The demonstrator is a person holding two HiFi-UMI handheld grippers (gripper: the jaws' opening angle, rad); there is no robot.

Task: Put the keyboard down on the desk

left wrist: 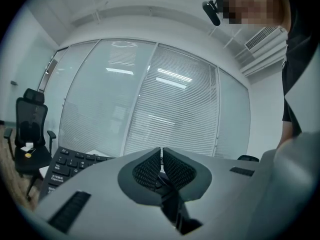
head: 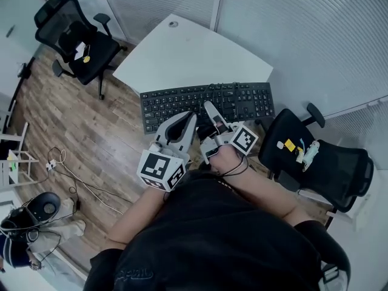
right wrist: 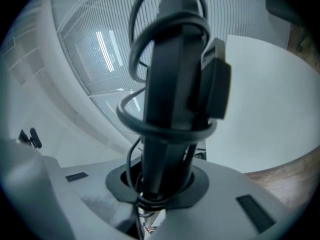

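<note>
A black keyboard (head: 206, 105) hangs level in the air at the near edge of the white desk (head: 182, 53), partly over the wooden floor. My right gripper (head: 212, 111) is shut on its near edge. In the right gripper view the keyboard (right wrist: 170, 74) rises edge-on from the jaws (right wrist: 160, 184), with its cable (right wrist: 135, 109) looped round it and the plug (right wrist: 217, 84) beside it. My left gripper (head: 188, 121) sits just left of the right one, over the keyboard's near edge. Its pads (left wrist: 150, 169) are together with nothing between them, and the keyboard (left wrist: 70, 166) shows to their left.
A black office chair (head: 79, 38) stands left of the desk and another (head: 321, 156) at my right. Glass partitions with blinds (head: 291, 29) close off the far side. Loose cables (head: 66, 171) lie on the wooden floor at left.
</note>
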